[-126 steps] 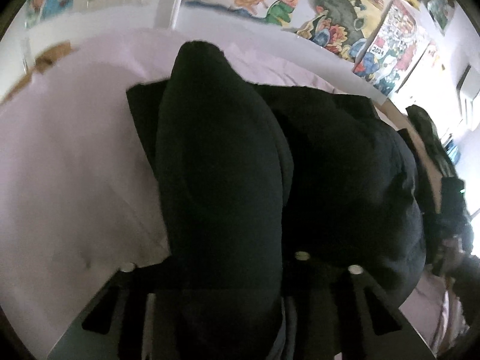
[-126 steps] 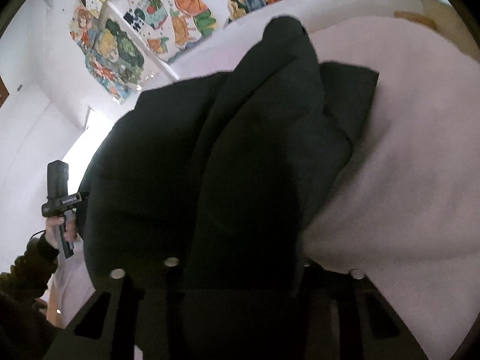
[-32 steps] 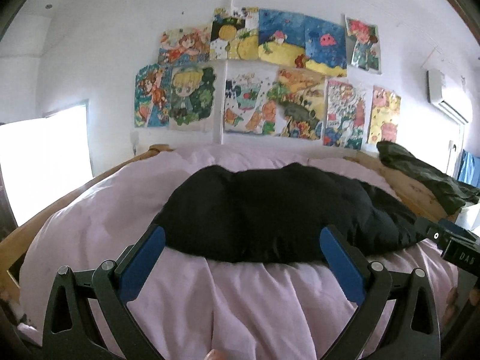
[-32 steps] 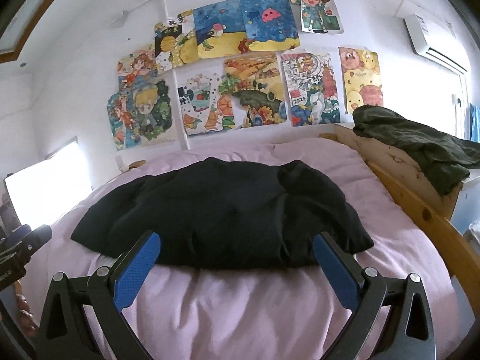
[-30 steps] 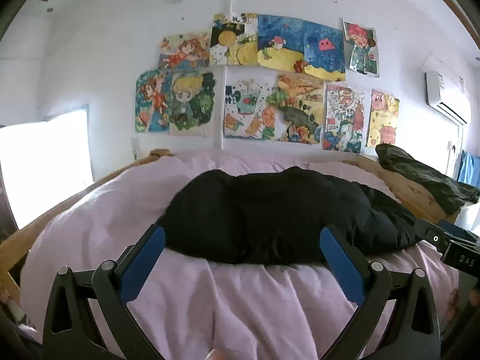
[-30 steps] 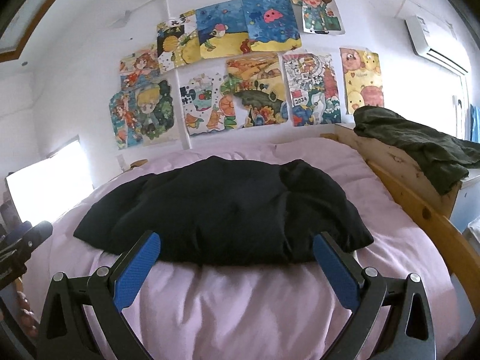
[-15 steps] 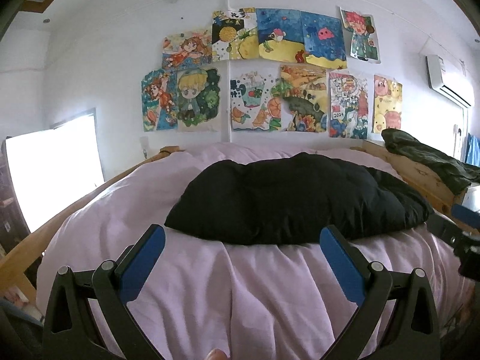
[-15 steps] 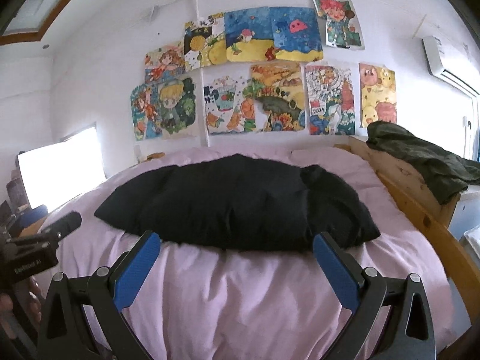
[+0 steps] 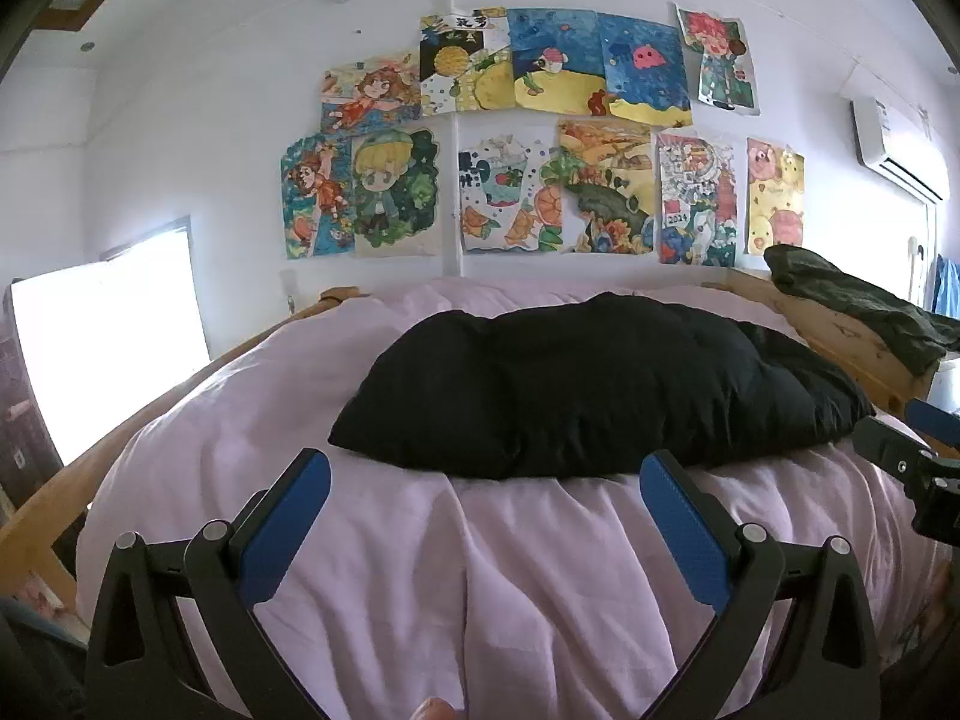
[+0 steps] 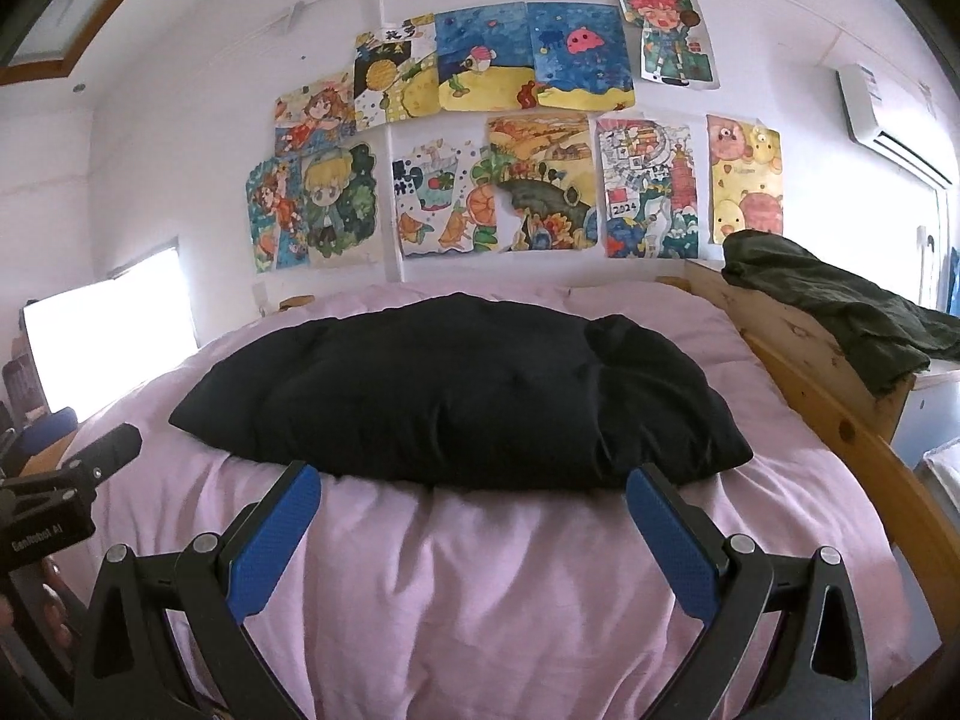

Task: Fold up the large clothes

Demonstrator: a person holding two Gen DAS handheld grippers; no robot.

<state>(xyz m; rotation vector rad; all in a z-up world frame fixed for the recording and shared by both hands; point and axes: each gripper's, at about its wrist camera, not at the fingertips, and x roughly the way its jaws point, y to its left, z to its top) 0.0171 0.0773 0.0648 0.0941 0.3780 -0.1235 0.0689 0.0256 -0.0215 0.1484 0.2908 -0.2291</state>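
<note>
Released black garment [image 9: 600, 384] beyond retreated fingers [image 9: 288, 516]

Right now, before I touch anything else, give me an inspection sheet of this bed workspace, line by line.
Surface: bed covered by a wrinkled pink duvet, with a wooden bed frame along the right side.
Job's things: black garment lying folded in a puffy bundle across the middle of the duvet, touched by neither gripper.
Clutter: dark green garment heaped on the frame's right corner.
Grippers: left gripper open and empty, short of the bundle; right gripper open and empty, likewise.
Cables: nothing seen on the bed.
Surroundings: colourful drawings on the white wall, air conditioner upper right, bright window on the left.
</note>
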